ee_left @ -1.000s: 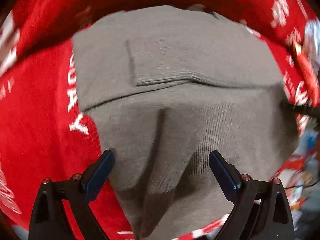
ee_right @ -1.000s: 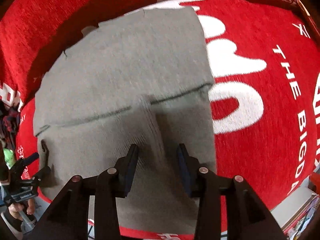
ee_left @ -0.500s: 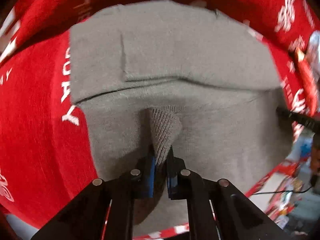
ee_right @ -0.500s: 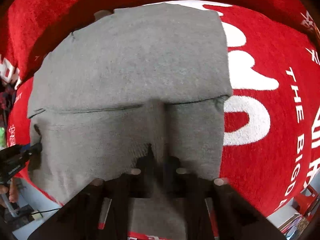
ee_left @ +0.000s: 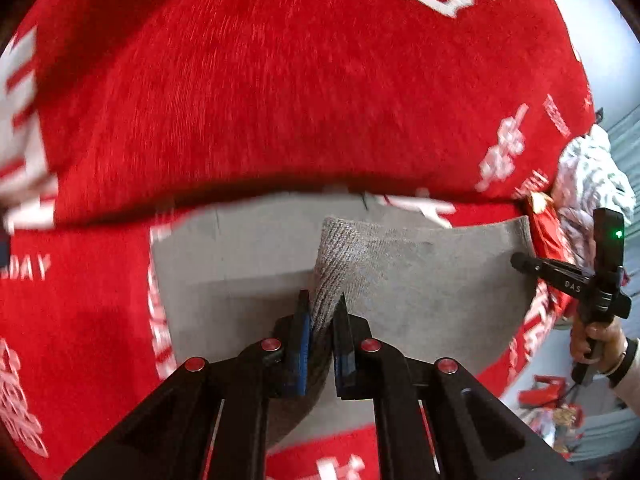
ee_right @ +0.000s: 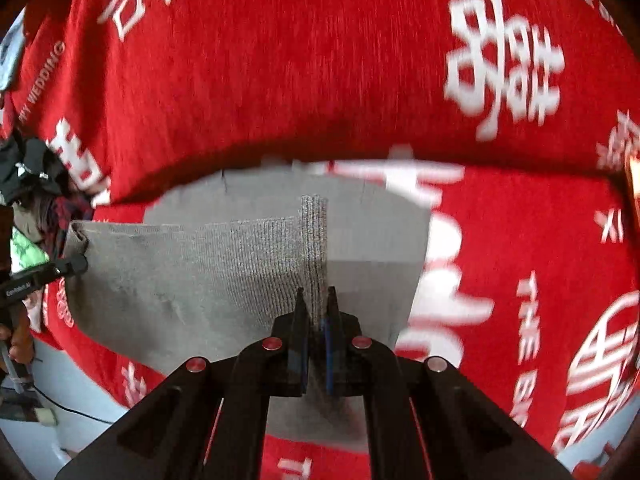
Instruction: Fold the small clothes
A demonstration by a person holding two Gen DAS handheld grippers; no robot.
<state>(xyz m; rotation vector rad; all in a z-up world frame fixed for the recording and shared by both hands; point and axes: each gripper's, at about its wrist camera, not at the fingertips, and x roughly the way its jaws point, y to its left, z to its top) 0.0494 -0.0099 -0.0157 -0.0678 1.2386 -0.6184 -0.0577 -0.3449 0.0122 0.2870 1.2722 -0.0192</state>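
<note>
Above the red cloth (ee_left: 280,100), grey garment's (ee_left: 420,280) edge seemingly lifted.

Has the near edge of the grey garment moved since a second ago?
Yes. The grey garment's near edge, flat earlier, now hangs lifted off the red cloth, pinched in the left tongs.

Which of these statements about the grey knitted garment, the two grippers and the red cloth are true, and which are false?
1. The left gripper is shut on the ribbed edge of the grey knitted garment. True.
2. The right gripper is open and holds nothing. False: it is shut on the garment's ribbed edge.
3. The garment lies completely flat. False: its near edge is lifted off the red cloth.
4. The red cloth carries white lettering. True.
5. The garment is blue. False: it is grey.
</note>
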